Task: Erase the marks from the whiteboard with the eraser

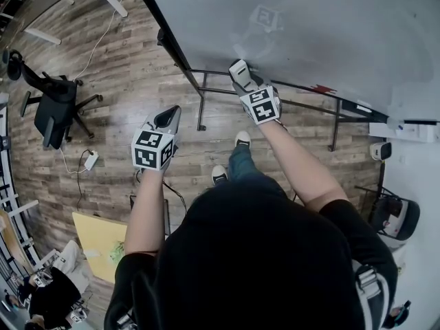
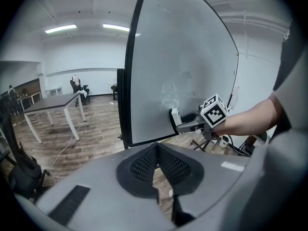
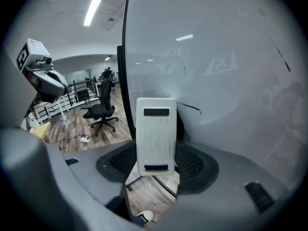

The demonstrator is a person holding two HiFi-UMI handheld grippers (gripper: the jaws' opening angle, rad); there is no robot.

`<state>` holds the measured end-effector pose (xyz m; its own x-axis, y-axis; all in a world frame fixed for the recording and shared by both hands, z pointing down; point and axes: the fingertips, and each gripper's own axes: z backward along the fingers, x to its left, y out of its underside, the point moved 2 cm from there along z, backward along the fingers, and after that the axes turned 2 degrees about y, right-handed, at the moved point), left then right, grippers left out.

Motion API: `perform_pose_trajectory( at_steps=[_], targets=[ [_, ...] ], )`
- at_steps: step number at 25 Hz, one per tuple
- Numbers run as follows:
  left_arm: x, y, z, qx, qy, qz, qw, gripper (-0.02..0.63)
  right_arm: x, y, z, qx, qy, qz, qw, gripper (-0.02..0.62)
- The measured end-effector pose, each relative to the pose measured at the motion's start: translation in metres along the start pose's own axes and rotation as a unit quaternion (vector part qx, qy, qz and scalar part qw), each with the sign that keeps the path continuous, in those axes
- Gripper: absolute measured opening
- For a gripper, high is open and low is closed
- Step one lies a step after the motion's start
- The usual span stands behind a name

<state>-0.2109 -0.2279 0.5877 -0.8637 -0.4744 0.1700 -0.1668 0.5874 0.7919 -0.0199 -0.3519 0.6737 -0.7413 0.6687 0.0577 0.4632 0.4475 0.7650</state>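
The whiteboard fills the top of the head view, and its pale face stands close ahead in the right gripper view. A short black mark shows just right of the white eraser. My right gripper is shut on that eraser, which stands upright against the board near its lower left edge. The left gripper view shows this eraser touching the board. My left gripper is shut and holds nothing. It hangs left of the board, over the floor.
The board's black frame and metal stand lie below my right gripper. An office chair, a power strip and a yellow table sit on the wooden floor at left. My shoes are under the board's edge.
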Motion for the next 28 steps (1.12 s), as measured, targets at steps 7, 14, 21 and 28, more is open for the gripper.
perform_pose_trajectory(
  at_steps=[7,14,21,28],
  targets=[
    [0.011,0.003,0.004,0.001,-0.007,0.007,1.0000,0.011,0.004,-0.004,-0.012,0.002,-0.003,0.002,1.000,0.242],
    [0.010,0.002,0.002,-0.001,-0.004,0.008,1.0000,0.011,0.002,-0.004,-0.011,-0.005,0.001,-0.004,1.000,0.241],
    [0.005,-0.001,0.000,0.000,0.002,0.002,1.0000,0.011,-0.010,0.003,-0.004,-0.011,-0.003,-0.098,0.995,0.239],
    [0.002,-0.002,-0.002,0.001,0.008,-0.003,1.0000,0.011,-0.027,0.011,0.006,-0.014,0.003,-0.178,0.984,0.238]
  ],
)
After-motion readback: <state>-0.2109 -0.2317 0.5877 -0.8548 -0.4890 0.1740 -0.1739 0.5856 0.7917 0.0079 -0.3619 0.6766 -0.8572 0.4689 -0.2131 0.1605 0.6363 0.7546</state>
